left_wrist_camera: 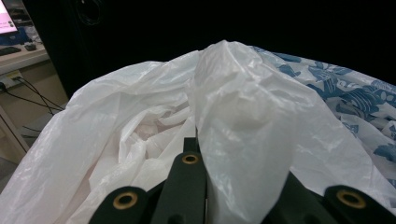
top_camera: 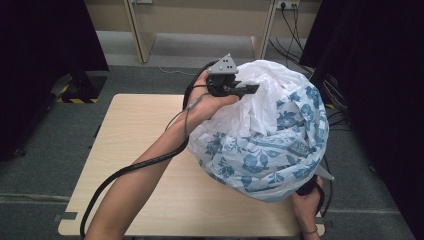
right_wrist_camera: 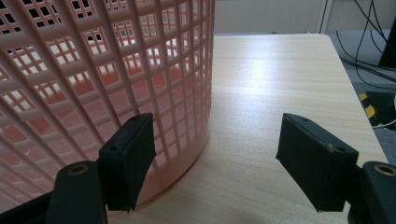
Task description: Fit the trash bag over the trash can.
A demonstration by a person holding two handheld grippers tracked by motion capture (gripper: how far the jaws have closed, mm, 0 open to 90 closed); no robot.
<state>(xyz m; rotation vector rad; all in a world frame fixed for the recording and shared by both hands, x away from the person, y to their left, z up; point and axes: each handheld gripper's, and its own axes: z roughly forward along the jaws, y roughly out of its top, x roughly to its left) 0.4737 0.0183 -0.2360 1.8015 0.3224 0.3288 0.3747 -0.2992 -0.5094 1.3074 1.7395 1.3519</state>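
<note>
On the wooden table (top_camera: pixel 150 200), crinkly floral plastic bag (top_camera: pixel 270 150), pink lattice basket (right_wrist_camera: pixel 93 79)

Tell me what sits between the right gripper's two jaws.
Bare table top, as the right gripper view shows. The right gripper stands open; the pink lattice basket is beside its left jaw, not between them.

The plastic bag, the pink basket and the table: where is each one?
plastic bag (top_camera: pixel 260 145), high view, its flowered side.
pink basket (right_wrist_camera: pixel 93 70), right gripper view, its lattice wall.
table (right_wrist_camera: pixel 271 93), right gripper view, bare wooden top.
</note>
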